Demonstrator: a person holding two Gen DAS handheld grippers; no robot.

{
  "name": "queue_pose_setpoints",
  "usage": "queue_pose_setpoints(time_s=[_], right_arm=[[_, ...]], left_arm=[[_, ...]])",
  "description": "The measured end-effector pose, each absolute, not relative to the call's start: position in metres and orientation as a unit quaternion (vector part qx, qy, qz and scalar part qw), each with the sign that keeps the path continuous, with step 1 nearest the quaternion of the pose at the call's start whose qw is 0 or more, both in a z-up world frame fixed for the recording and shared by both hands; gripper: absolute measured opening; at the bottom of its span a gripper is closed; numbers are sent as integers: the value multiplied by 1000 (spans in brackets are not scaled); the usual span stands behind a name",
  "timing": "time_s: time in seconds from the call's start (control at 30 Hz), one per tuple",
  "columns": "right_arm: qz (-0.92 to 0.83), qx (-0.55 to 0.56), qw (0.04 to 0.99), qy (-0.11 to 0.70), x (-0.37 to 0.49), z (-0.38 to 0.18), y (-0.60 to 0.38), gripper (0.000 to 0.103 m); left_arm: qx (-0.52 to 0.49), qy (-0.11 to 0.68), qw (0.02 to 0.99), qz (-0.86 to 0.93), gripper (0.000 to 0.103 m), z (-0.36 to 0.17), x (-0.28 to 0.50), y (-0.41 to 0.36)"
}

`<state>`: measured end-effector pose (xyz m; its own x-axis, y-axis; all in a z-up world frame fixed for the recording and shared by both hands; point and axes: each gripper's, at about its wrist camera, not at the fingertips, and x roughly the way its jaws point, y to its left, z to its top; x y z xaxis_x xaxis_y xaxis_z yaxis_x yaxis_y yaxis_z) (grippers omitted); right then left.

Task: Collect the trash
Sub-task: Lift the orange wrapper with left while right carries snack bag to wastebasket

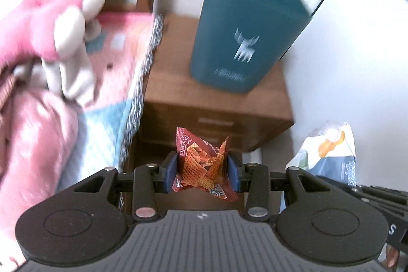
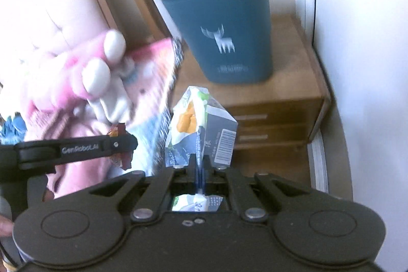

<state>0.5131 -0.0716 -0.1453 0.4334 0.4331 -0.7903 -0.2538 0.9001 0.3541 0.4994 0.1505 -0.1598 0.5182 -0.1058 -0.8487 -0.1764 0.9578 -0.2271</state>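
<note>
Wrapper [image 1: 204, 165] clamped in left gripper [image 1: 202, 170]; carton [image 2: 201, 124] pinched by right gripper [image 2: 200, 170]. Bin [image 1: 244, 27] well ahead. Risk: thin pinch, carton slipped; rim missed.

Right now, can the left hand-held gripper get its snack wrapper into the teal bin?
Probably yes. The left hand-held gripper is shut on the red snack wrapper, and the teal bin stands open-topped ahead on the wooden nightstand, with nothing between them.

"GenRobot.AI" on left gripper [image 2: 119, 144], barcode on carton [image 2: 204, 129]
</note>
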Motion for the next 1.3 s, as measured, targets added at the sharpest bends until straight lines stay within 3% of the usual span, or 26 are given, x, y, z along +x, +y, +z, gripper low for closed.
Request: queue_pose_setpoints(time_s=[0.3, 0.67, 1.0, 1.3], right_arm=[[200, 79, 876, 431, 508, -49, -61, 2], [207, 85, 903, 366, 554, 2, -64, 2], [250, 93, 894, 361, 707, -10, -78, 2], [281, 64, 865, 410, 827, -46, -62, 2]], left_arm=[[-131, 442, 887, -30, 40, -66, 495, 170], [-110, 385, 916, -26, 40, 2, 538, 180], [-93, 383, 919, 28, 40, 6, 660, 151], [-116, 420, 897, 73, 40, -22, 736, 146]])
